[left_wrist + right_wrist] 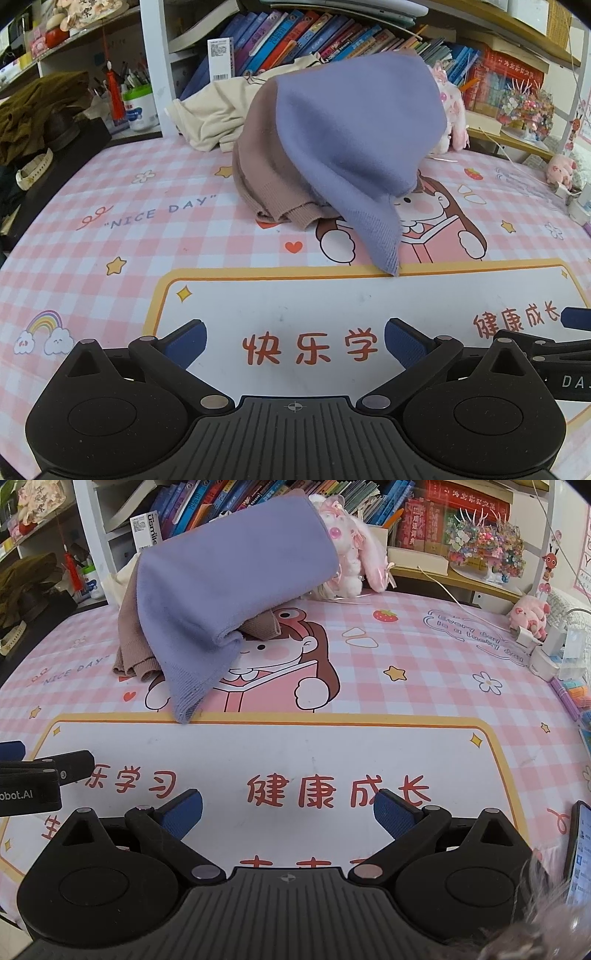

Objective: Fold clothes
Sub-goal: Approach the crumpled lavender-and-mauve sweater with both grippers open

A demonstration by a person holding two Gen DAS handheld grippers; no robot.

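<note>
We are seeing both claws spread, empty: left gripper point(293, 341), right gripper point(288, 812). Purple-brown knit garment point(343, 122) lying heaped far-centre on mat point(110, 240); we are judging it soft, light, floppy; best pinched at near ribbed hem point(388, 254).

This looks like a child's study corner in a home. The desk is covered with a pink checked mat point(406, 657) with cartoon pictures. At the far side stand shelves full of colourful books point(303, 33), a pink plush rabbit point(351, 554) and a cup of pens point(138, 107).
</note>
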